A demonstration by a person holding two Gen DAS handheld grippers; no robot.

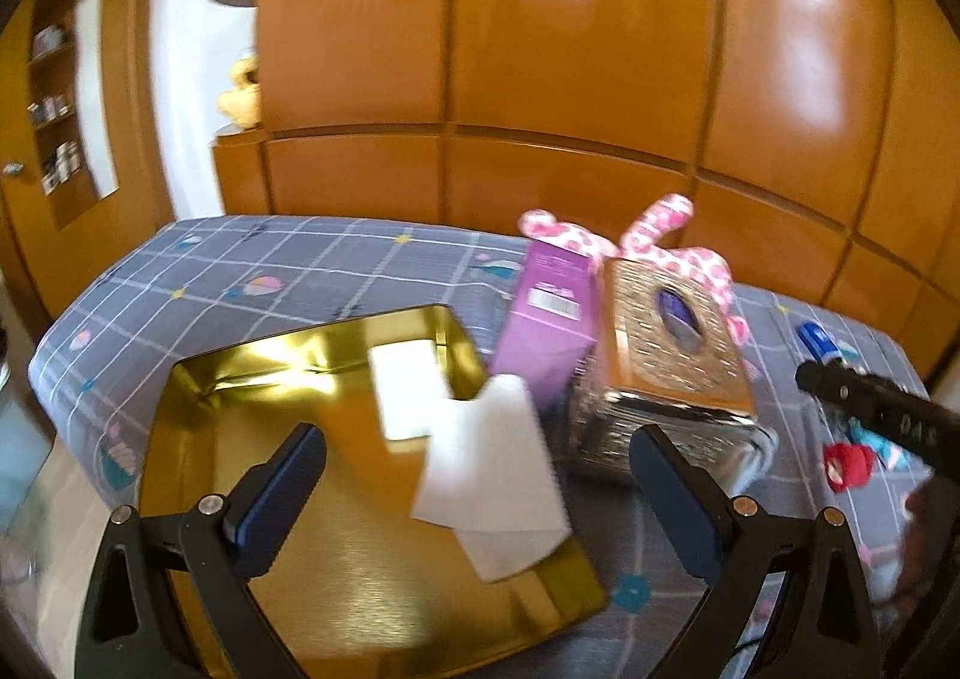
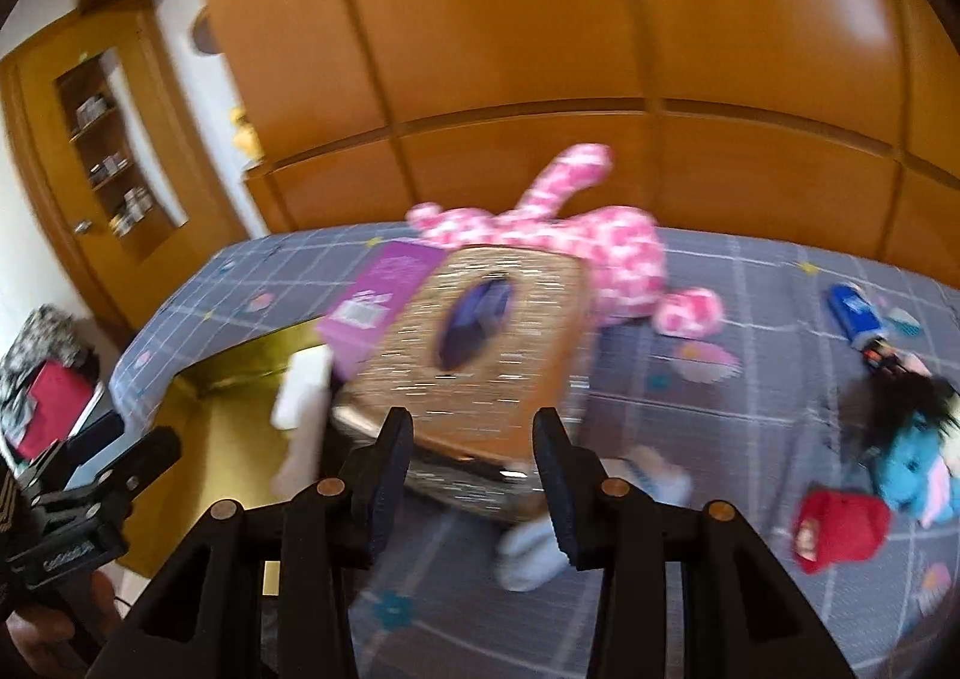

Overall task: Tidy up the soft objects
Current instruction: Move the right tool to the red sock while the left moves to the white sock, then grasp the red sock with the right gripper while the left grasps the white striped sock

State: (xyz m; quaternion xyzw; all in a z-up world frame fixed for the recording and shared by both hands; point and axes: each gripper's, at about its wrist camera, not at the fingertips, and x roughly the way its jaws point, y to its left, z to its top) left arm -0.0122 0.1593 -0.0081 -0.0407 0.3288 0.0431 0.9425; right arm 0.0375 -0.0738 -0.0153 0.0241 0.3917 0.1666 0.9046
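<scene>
Pink plush point(image 2: 576, 235) lies behind glittery tissue box point(image 2: 480, 331)

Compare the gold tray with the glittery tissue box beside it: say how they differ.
The gold tray is smooth and mirror-like; the glittery tissue box has a textured, sparkling surface.

The tray is wide, shallow and open on top, with white tissue hanging over its rim; the tissue box is closed apart from an oval slot.

The tray lies flat on the checked bedsheet; the tissue box sits tilted.

Both are gold-toned and rest on the same sheet.
</scene>
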